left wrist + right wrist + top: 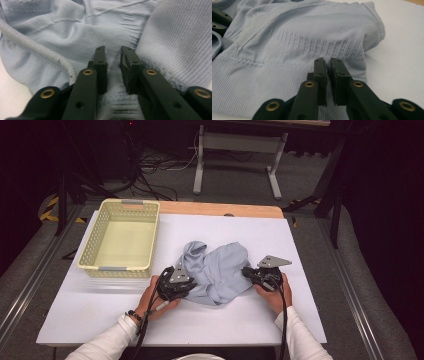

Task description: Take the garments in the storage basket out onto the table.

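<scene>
Pale blue knit top [218, 270] is lying crumpled near the counter's front edge, both grippers' jaws clamping thin folds: left gripper [113, 62] is biting loosely, risking slippage; right gripper [328, 68] is gripping the ribbed hem

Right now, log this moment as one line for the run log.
left gripper: shut on garment | right gripper: shut on garment | garment: crumpled, on table | basket: empty
</scene>
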`<state>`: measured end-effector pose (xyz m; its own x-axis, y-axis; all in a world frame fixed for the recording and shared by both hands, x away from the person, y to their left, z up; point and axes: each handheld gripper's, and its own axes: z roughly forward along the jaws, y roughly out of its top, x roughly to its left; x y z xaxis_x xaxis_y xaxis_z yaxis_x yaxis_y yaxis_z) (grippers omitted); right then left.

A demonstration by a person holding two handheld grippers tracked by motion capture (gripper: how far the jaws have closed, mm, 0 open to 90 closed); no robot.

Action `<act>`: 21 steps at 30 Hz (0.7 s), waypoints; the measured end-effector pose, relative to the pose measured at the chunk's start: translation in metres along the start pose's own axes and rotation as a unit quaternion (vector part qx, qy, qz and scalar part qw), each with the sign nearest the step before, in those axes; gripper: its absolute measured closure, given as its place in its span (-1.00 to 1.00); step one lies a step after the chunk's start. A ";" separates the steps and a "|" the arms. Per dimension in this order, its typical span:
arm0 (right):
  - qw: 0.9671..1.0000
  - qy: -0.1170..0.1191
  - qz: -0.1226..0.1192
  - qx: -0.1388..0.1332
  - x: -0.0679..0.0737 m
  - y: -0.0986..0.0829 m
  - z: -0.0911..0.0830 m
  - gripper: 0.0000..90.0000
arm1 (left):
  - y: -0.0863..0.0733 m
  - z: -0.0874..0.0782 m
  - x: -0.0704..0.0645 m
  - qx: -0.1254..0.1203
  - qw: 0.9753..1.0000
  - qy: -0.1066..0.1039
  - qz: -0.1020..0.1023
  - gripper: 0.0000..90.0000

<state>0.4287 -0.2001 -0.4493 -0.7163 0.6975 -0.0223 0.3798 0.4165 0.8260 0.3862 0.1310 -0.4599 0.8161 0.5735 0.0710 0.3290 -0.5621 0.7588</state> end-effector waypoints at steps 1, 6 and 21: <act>1.000 -0.008 0.000 -0.002 0.000 0.000 -0.001 0.54 | 0.000 0.000 0.001 0.001 1.000 -0.003 0.000 0.71; 0.998 -0.055 0.012 -0.024 -0.006 0.004 -0.001 -0.12 | 0.000 0.000 0.003 0.002 1.000 -0.012 -0.005 0.77; 1.000 0.018 0.026 -0.003 -0.021 0.024 0.031 0.65 | 0.004 0.002 0.004 0.011 1.000 -0.011 0.010 0.95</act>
<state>0.4714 -0.1868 -0.4466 -0.7171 0.6958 0.0406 0.4133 0.3777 0.8286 0.3910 0.1300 -0.4579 0.8331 0.5485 0.0712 0.3225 -0.5864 0.7430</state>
